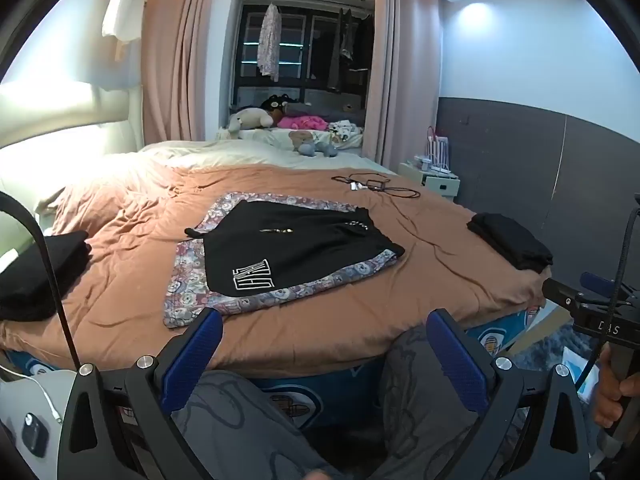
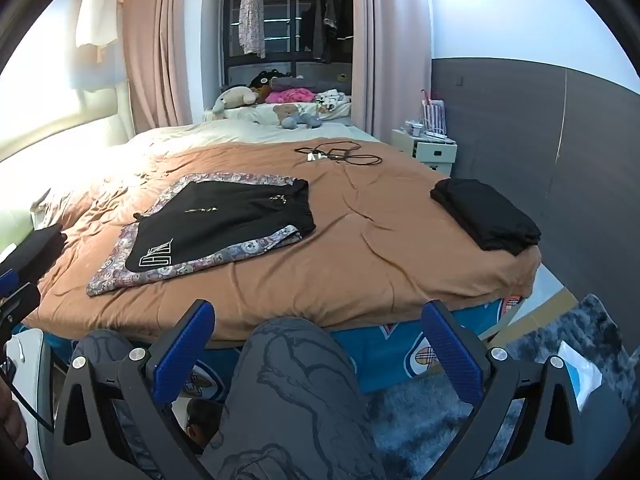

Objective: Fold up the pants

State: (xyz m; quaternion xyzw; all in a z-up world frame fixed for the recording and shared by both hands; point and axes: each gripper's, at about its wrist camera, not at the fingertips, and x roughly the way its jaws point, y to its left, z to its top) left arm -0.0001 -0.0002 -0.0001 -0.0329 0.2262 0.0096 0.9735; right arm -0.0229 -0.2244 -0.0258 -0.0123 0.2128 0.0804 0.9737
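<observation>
The black pants point(image 1: 296, 250) lie spread flat at the centre of the left-wrist frame, on a patterned cloth point(image 1: 188, 284) whose border shows around them, a white logo at their lower left corner. Both rest on the brown quilt point(image 1: 360, 312) of the bed. A folded black pile point(image 1: 510, 246) sits near the quilt's right edge, well apart from the pants; another dark pile point(image 1: 36, 276) lies at the left edge. Tangled cables point(image 1: 376, 184) lie beyond the pants, toward the upper middle. At the bottom of each frame, the left tool point(image 1: 324, 344) and right tool point(image 2: 318, 336) stand released, jaws wide, nothing between them but the person's grey-trousered knees.
</observation>
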